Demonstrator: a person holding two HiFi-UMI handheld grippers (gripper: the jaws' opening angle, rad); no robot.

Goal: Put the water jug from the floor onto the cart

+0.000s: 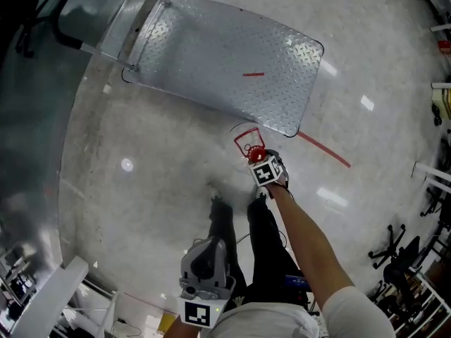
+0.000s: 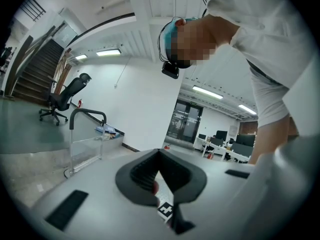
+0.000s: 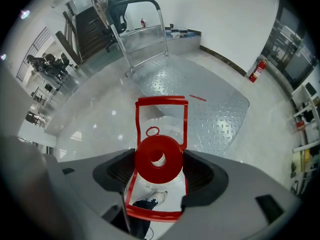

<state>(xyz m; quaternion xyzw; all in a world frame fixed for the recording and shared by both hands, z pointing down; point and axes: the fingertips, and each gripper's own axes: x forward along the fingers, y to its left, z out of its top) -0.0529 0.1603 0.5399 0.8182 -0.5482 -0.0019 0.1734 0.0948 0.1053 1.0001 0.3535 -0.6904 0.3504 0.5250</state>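
The water jug (image 1: 251,148) stands on the floor just off the near right corner of the cart (image 1: 232,62), a low diamond-plate platform. It is clear, with a red cap (image 3: 159,158) and a red frame handle (image 3: 161,103). My right gripper (image 1: 257,158) points steeply down over it. In the right gripper view its jaws stand wide on either side of the cap, and the right gripper (image 3: 160,170) is open, its pads clear of the cap. My left gripper (image 1: 204,251) hangs low by the person's legs, away from the jug. The left gripper (image 2: 161,158) is shut on nothing.
The cart's push handle (image 1: 134,34) rises at its far left end. A red tape line (image 1: 324,150) runs across the floor right of the cart. Office chairs (image 1: 394,252) and racks stand at the right edge. The person's legs (image 1: 246,245) are just behind the jug.
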